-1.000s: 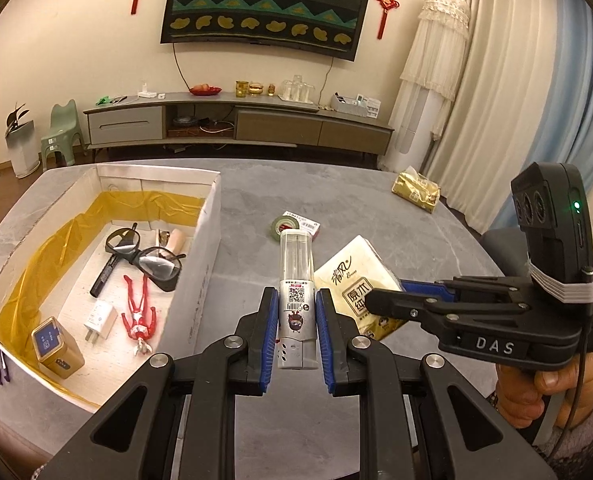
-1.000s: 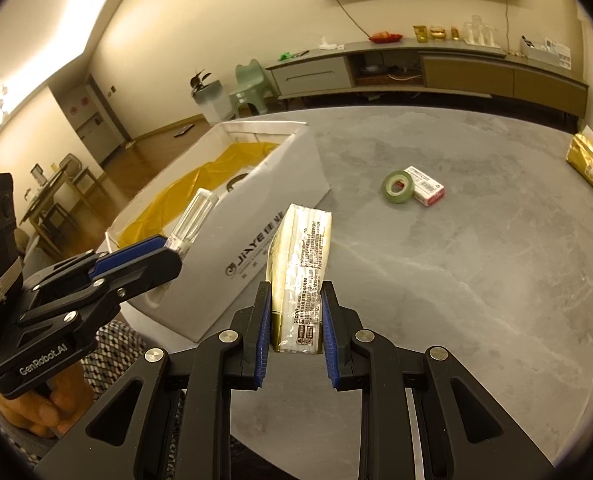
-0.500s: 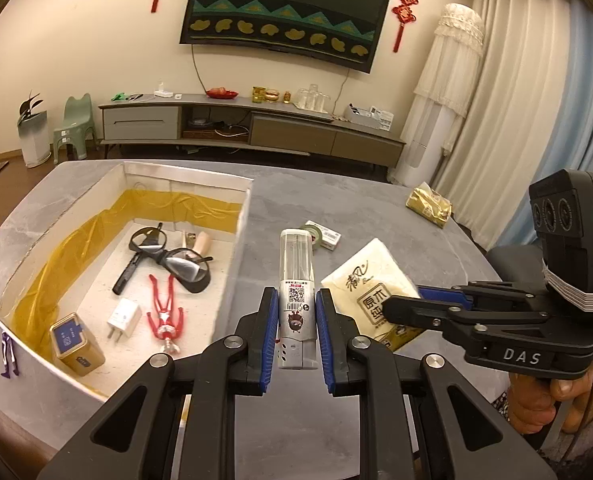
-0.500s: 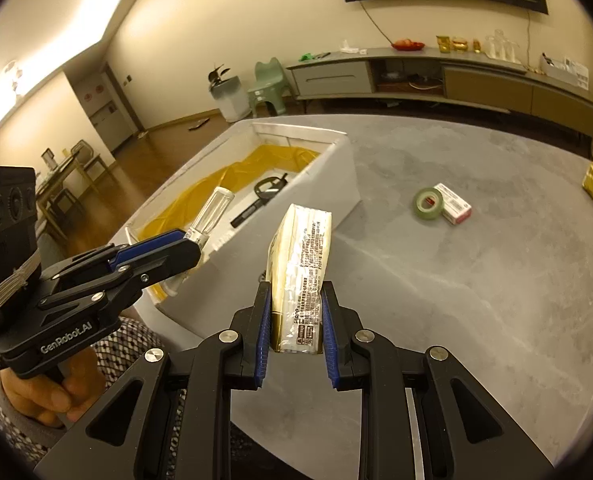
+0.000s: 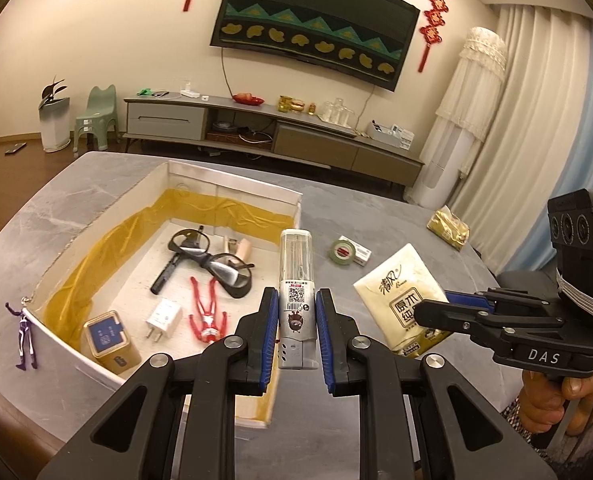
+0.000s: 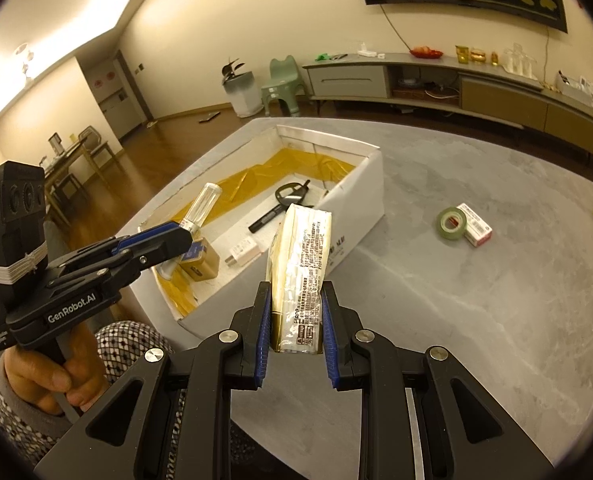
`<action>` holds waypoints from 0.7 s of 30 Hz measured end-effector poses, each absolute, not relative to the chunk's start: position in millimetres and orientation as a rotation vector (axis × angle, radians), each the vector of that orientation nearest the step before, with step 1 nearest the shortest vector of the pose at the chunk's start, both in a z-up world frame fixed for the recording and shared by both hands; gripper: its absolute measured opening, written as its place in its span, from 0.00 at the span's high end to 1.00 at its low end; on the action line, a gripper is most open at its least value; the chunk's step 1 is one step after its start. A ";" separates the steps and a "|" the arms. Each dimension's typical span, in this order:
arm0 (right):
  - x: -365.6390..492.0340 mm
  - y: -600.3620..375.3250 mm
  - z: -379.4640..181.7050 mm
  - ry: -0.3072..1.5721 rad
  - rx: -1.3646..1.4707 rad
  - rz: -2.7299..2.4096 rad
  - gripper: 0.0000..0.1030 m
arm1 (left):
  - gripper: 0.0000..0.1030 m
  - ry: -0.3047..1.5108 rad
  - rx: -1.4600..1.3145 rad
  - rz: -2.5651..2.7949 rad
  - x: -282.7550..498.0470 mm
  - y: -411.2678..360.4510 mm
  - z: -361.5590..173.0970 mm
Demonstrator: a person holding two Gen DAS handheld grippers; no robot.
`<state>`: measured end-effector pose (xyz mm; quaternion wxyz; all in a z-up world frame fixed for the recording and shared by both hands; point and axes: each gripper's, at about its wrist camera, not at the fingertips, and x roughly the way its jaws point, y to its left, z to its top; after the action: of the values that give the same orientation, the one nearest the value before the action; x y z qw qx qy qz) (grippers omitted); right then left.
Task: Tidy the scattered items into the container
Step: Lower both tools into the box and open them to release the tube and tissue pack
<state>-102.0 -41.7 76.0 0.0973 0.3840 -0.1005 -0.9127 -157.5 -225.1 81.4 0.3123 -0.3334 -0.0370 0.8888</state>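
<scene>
Step in hand: transport phase; both claws carry a load toward the container, neither load deposited yet.
Left claw (image 5: 296, 330): clenched on a clear-capped dispenser (image 5: 297, 280), held upright between the blue pads, raised above the tabletop (image 5: 376, 208).
Right claw (image 6: 296, 320): clenched on a tissue pack (image 6: 300, 256), gripped at its lower end, the pack standing up and forward from the jaws.
Container (image 5: 232, 188): white cardboard box with yellow lining, ahead and left of the left claw; ahead and left of the right claw as well. Its near right corner lies just below the left claw.
Contents already in the box: glasses (image 5: 212, 256), black pen (image 5: 167, 276), red figure (image 5: 206, 312), white charger (image 5: 162, 318), small tin (image 5: 110, 340).
Remaining on the tabletop: green tape roll (image 6: 451, 223) touching a small red-and-white box (image 6: 475, 225), well ahead and right of the right claw; gold packet (image 5: 448, 227) farther right; purple figure (image 5: 25, 334) outside the box, against its left wall.
Next move, judged: shift each claw leftward over the box opening, lower it, then release over bare floor. The glasses sit mid-box; a drop there risks knocking them.
Clearance, judged: both claws converge on one opening; stagger the two placements.
</scene>
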 end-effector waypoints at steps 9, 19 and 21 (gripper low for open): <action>-111.1 -60.2 84.9 -0.243 1.129 -2.691 0.77 | 0.80 -0.148 -0.871 2.382 -171.4 -250.8 82.6; -126.2 -81.8 90.1 -0.174 1.131 -2.669 0.77 | 0.80 -0.171 -0.855 2.413 -189.6 -270.8 85.1; -129.4 -85.8 91.5 -0.158 1.130 -2.665 0.77 | 0.80 -0.165 -0.849 2.419 -193.0 -272.8 86.4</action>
<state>-129.4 -85.8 91.5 0.1207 0.3870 -0.0540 -0.9125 -193.0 -272.8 86.4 0.2826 -0.3170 -0.0617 0.9033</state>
